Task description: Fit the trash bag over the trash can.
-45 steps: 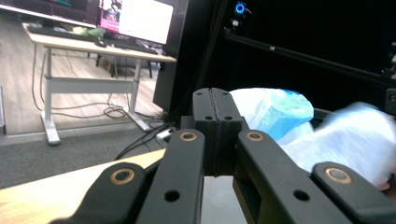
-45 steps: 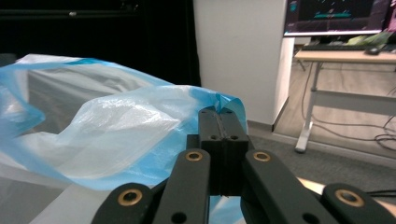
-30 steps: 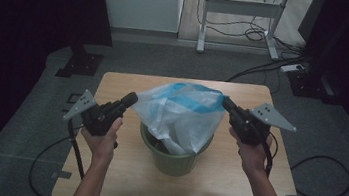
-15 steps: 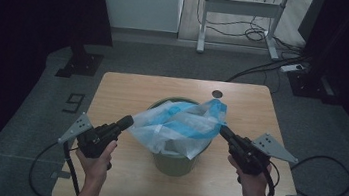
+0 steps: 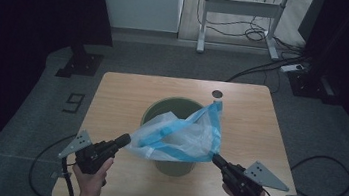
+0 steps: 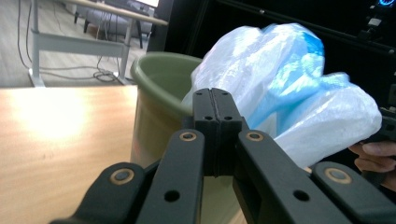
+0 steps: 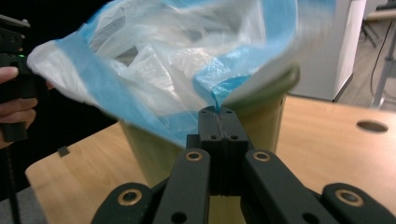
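One blue-and-white bag [image 5: 180, 136] hung stretched over the near rim of the green bin [image 5: 161, 107], which stood mid-desk [image 5: 113, 90]. Its two corners were pinched, one in the clamped left tool [image 5: 125, 139] and one in the clamped right tool [image 5: 215, 158], spread apart, likely to open its mouth around the rim.

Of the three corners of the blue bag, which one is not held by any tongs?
The far corner, over the bin's back rim. The left tongs and right tongs pinch the two near corners.
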A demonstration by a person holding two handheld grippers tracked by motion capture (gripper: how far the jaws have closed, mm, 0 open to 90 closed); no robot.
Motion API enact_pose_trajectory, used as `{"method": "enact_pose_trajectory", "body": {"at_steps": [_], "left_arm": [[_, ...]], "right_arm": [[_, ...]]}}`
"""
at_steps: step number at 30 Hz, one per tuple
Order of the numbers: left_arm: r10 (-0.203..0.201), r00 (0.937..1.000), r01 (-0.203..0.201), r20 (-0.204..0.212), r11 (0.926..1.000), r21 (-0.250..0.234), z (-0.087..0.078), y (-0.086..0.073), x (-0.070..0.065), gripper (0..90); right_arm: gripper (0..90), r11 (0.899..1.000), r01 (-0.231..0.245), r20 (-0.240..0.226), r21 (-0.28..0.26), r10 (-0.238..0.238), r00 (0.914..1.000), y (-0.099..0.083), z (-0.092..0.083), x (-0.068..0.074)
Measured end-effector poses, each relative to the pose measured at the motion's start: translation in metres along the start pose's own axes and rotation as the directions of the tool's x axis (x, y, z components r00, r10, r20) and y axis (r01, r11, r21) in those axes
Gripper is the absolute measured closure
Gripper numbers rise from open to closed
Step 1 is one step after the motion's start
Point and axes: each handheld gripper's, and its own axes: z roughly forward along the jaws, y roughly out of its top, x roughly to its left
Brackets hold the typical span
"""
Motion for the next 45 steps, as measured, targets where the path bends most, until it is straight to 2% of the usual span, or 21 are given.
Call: {"method": "enact_pose_trajectory", "body": {"at_steps": [6, 11, 12, 13, 15, 17, 19, 23, 27, 31, 33, 35, 37, 39, 43, 45], "left_arm": [[-0.025, 0.9995, 0.025, -0.022, 0.9993, 0.027, 0.006, -0.012, 0.012, 90.0], [-0.036, 0.9986, 0.038, -0.039, 0.9979, 0.051, 0.014, -0.014, 0.020, 90.0], [-0.043, 0.9983, 0.045, -0.040, 0.9976, 0.053, 0.016, -0.015, 0.022, 90.0], [-0.047, 0.9982, 0.049, -0.038, 0.9974, 0.053, 0.018, -0.014, 0.022, 89.9], [-0.047, 0.9986, 0.049, -0.025, 0.9976, 0.049, 0.019, -0.013, 0.021, 89.9], [-0.030, 0.9995, 0.030, -0.012, 0.9983, 0.051, 0.018, -0.009, 0.017, 89.0], [-0.009, 0.9995, 0.010, -0.029, 0.9997, 0.022, 0.014, -0.005, 0.013, 75.8], [-0.009, 1.0000, 0.009, -0.004, 1.0000, -0.002, 0.003, 0.006, 0.008, 55.7], [0.027, 0.9994, -0.028, 0.021, 0.9995, 0.015, 0.002, 0.019, -0.004, 44.5], [0.073, 0.9963, -0.076, 0.045, 0.9955, 0.057, 0.013, 0.031, -0.015, 37.1], [0.091, 0.9946, -0.094, 0.050, 0.9934, 0.066, 0.019, 0.038, -0.019, 36.2], [0.105, 0.9910, -0.113, 0.083, 0.9889, 0.097, 0.029, 0.047, -0.021, 36.6], [0.124, 0.9845, -0.142, 0.124, 0.9789, 0.147, 0.038, 0.054, -0.023, 42.9], [0.171, 0.9781, -0.192, 0.119, 0.9633, 0.188, 0.049, 0.059, -0.026, 49.3], [0.220, 0.9648, -0.250, 0.144, 0.9366, 0.245, 0.065, 0.061, -0.030, 77.6], [0.230, 0.9627, -0.260, 0.142, 0.9316, 0.254, 0.068, 0.060, -0.031, 85.5]], "right_arm": [[89.3, 0.999, -0.038, 0.017, 0.027, 0.038, 0.9991, -0.021, 0.000, -0.007], [89.3, 0.996, -0.061, 0.039, 0.059, 0.058, 0.9975, -0.025, 0.007, -0.018], [89.3, 0.996, -0.054, 0.046, 0.068, 0.051, 0.9977, -0.025, 0.009, -0.021], [89.2, 0.996, -0.054, 0.063, 0.076, 0.050, 0.9968, -0.026, 0.011, -0.025], [89.2, 0.994, -0.080, 0.069, 0.078, 0.075, 0.9948, -0.027, 0.013, -0.030], [89.2, 0.993, -0.095, 0.079, 0.068, 0.089, 0.9929, -0.025, 0.014, -0.033], [89.2, 0.994, -0.088, 0.084, 0.064, 0.082, 0.9930, -0.022, 0.014, -0.033], [89.2, 0.997, -0.061, 0.087, 0.051, 0.057, 0.9946, -0.012, 0.012, -0.030], [89.1, 0.998, -0.043, 0.085, 0.045, 0.039, 0.9956, -0.004, 0.011, -0.029], [89.1, 0.999, -0.033, 0.084, 0.042, 0.030, 0.9960, 0.001, 0.012, -0.027], [89.0, 0.999, -0.030, 0.085, 0.041, 0.026, 0.9961, 0.001, 0.013, -0.026], [89.0, 0.999, -0.029, 0.085, 0.043, 0.025, 0.9961, 0.000, 0.013, -0.026], [89.0, 0.999, -0.029, 0.085, 0.044, 0.025, 0.9961, -0.002, 0.013, -0.027], [89.0, 0.998, -0.031, 0.086, 0.046, 0.027, 0.9960, -0.003, 0.013, -0.027], [89.0, 0.998, -0.022, 0.082, 0.053, 0.018, 0.9965, -0.006, 0.012, -0.028], [89.0, 0.998, -0.018, 0.080, 0.057, 0.014, 0.9967, -0.008, 0.012, -0.028]]}}
